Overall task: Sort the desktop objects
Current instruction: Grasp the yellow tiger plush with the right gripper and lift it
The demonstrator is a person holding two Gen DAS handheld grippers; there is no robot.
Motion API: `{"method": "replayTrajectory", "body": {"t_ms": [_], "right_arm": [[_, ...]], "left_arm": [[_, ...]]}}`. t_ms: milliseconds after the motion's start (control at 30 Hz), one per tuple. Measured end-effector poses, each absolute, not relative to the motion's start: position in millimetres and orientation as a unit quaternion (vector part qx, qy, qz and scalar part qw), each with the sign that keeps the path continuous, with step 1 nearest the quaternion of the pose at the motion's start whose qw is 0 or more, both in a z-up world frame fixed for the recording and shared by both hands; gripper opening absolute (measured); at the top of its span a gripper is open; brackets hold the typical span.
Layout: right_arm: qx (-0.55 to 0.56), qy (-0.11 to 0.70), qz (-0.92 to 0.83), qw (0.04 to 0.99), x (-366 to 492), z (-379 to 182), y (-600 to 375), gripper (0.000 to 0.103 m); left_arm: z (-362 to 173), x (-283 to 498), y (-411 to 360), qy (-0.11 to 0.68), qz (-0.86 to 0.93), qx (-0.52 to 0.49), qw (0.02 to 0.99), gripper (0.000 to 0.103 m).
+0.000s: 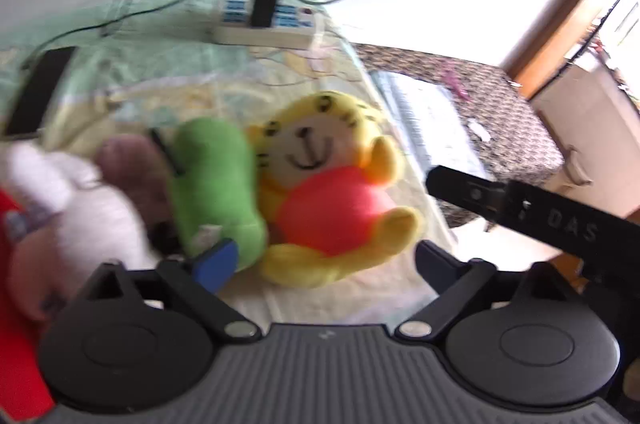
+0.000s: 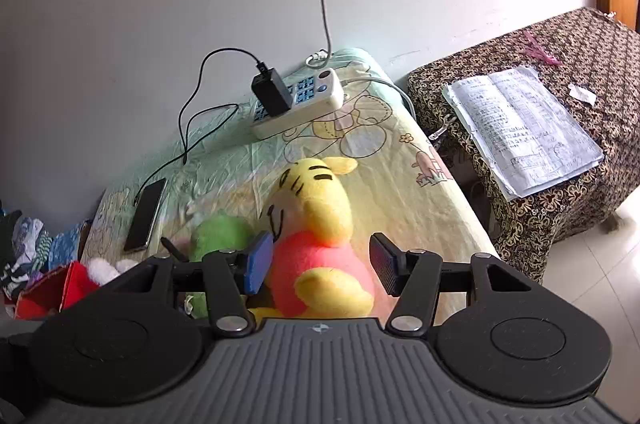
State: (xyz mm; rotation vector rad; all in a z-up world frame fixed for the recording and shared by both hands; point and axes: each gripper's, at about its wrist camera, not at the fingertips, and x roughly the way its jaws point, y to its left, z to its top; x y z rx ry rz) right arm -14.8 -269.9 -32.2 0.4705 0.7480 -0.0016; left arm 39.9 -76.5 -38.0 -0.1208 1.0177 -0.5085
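The left wrist view is motion-blurred throughout. At its left edge a white plush toy point(image 1: 86, 208) and a red fabric object point(image 1: 16, 324) are cut off and smeared. In the right wrist view, the yellow tiger plush's point(image 2: 320, 224) lower body hides behind the gripper housing, and the green plush point(image 2: 218, 234) is half covered.

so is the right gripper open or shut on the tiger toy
Open. The right gripper has its fingers spread either side of the yellow tiger plush, with a gap showing at the right finger.
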Motion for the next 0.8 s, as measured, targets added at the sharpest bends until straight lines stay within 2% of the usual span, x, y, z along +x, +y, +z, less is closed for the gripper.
{"method": "replayTrajectory", "body": {"t_ms": [33, 100, 233, 400, 600, 800], "right_arm": [[0.233, 0.360, 0.000, 0.903, -13.4, -32.7, -274.9, 0.058], [0.244, 0.358, 0.009, 0.901, -6.1, -33.8, -285.2, 0.058], [0.260, 0.368, 0.048, 0.892, 13.2, -46.9, -296.5, 0.058], [0.303, 0.394, 0.086, 0.863, 37.1, -77.0, -306.4, 0.058], [0.333, 0.423, 0.107, 0.836, 64.1, -101.0, -307.1, 0.058], [0.354, 0.444, 0.127, 0.813, 77.7, -122.4, -304.8, 0.058]], "left_arm": [[-38.9, 43.4, -85.0, 0.484, -0.249, -0.052, 0.838, 0.081], [-45.2, 50.3, -94.4, 0.484, -0.254, -0.045, 0.836, 0.081], [-57.4, 70.8, -100.7, 0.504, -0.270, -0.073, 0.817, 0.091], [-81.4, 88.4, -112.2, 0.529, -0.269, -0.082, 0.801, 0.092], [-90.1, 99.8, -113.2, 0.533, -0.280, -0.077, 0.795, 0.101], [-99.9, 106.5, -125.5, 0.535, -0.266, -0.044, 0.800, 0.101]]}}
